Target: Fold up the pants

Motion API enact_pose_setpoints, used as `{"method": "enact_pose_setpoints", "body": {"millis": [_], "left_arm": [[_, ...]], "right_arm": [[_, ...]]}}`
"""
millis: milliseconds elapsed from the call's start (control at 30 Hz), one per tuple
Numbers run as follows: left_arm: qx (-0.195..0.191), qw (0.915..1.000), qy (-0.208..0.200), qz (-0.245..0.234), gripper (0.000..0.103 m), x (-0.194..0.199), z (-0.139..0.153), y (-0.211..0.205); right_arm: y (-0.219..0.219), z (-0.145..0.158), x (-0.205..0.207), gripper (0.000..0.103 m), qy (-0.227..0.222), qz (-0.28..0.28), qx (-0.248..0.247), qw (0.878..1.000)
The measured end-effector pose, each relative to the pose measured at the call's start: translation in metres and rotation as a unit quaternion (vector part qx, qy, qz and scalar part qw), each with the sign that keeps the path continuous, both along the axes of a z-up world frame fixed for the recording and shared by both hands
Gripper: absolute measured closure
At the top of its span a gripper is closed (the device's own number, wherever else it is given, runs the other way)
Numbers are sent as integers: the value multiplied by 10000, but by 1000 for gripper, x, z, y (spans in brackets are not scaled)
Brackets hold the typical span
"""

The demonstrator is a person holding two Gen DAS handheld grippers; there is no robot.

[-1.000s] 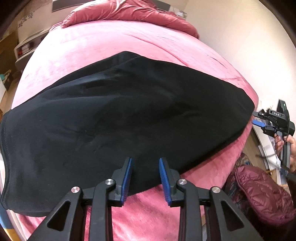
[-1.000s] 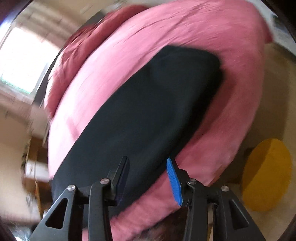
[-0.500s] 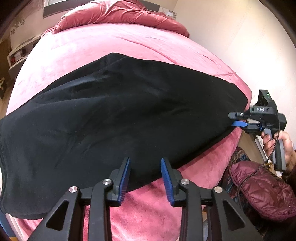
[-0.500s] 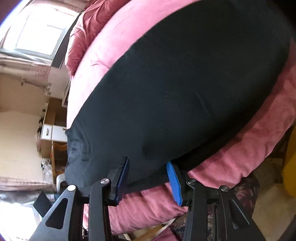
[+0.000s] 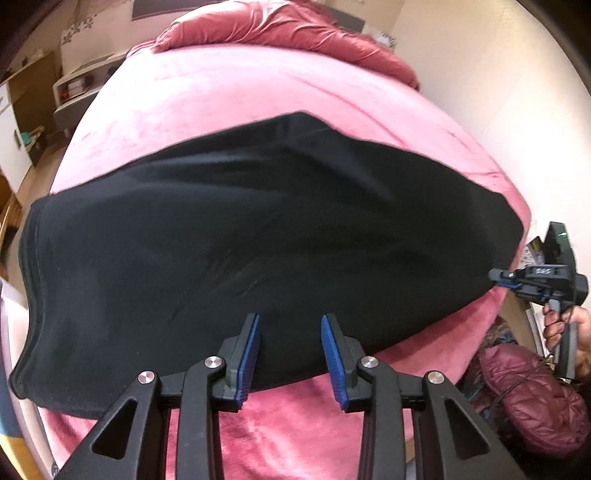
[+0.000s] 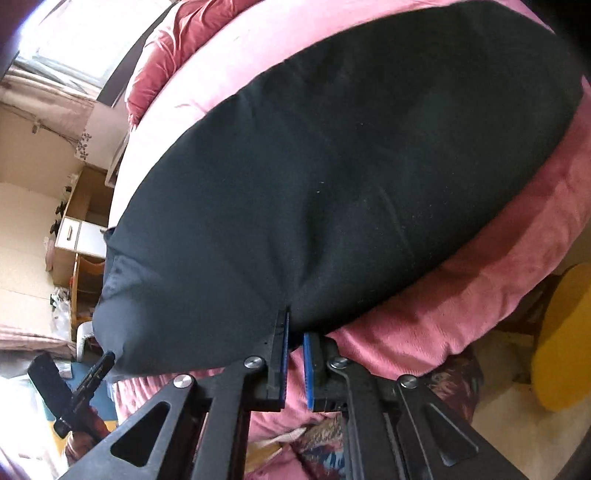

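Note:
Black pants lie spread flat across a pink bed. My left gripper hovers over their near edge, jaws apart, the hem passing under and between the fingers without being pinched. In the right wrist view the pants fill the middle, and my right gripper is at their near edge. Its jaws are closing to a narrow gap with the hem caught at the tips, and creases radiate from there. The right gripper shows against the pants' right end, held by a hand. The left gripper meets the pants' far corner.
A rumpled red duvet lies at the head of the bed. A maroon puffy jacket sits low beside the bed on the right. A yellow round object is on the floor. Shelves and drawers line the left wall.
My right gripper came down from above the bed to the pants' edge and its jaws narrowed around the hem. The left gripper shifted slightly along the near edge, its jaws unchanged.

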State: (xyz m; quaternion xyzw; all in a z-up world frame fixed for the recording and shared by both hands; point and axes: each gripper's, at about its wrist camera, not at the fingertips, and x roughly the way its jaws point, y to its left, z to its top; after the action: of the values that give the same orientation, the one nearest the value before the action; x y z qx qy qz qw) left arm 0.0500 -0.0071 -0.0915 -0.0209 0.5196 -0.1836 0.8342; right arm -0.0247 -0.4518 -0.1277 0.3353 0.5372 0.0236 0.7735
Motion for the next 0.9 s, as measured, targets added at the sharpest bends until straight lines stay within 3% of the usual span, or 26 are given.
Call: {"method": "enact_pose_setpoints", "body": {"millis": [67, 133, 233, 367, 533, 700, 900], "left_arm": [[75, 9997, 96, 216, 69, 3, -6, 6], [-96, 9991, 72, 403, 69, 4, -3, 16], [-268, 9967, -235, 731, 69, 4, 12, 38], [-235, 9870, -344, 1555, 69, 11, 24, 84], [-216, 9750, -189, 2205, 69, 12, 19, 128], [-56, 9730, -305, 2287, 69, 7, 22, 133], [91, 9805, -483, 1904, 69, 25, 29, 116]], "right_arm": [[-2, 1, 0, 91, -26, 79, 23, 10000], [-5, 5, -2, 87, -18, 134, -1, 9999], [4, 20, -4, 86, -23, 611, -463, 9971], [22, 45, -2, 84, -173, 1097, -1264, 9857], [70, 60, 26, 84, -497, 1626, -1506, 9739], [158, 56, 83, 83, -778, 2566, -1495, 9517], [250, 70, 163, 61, -1294, 2992, -1479, 9338]]}}
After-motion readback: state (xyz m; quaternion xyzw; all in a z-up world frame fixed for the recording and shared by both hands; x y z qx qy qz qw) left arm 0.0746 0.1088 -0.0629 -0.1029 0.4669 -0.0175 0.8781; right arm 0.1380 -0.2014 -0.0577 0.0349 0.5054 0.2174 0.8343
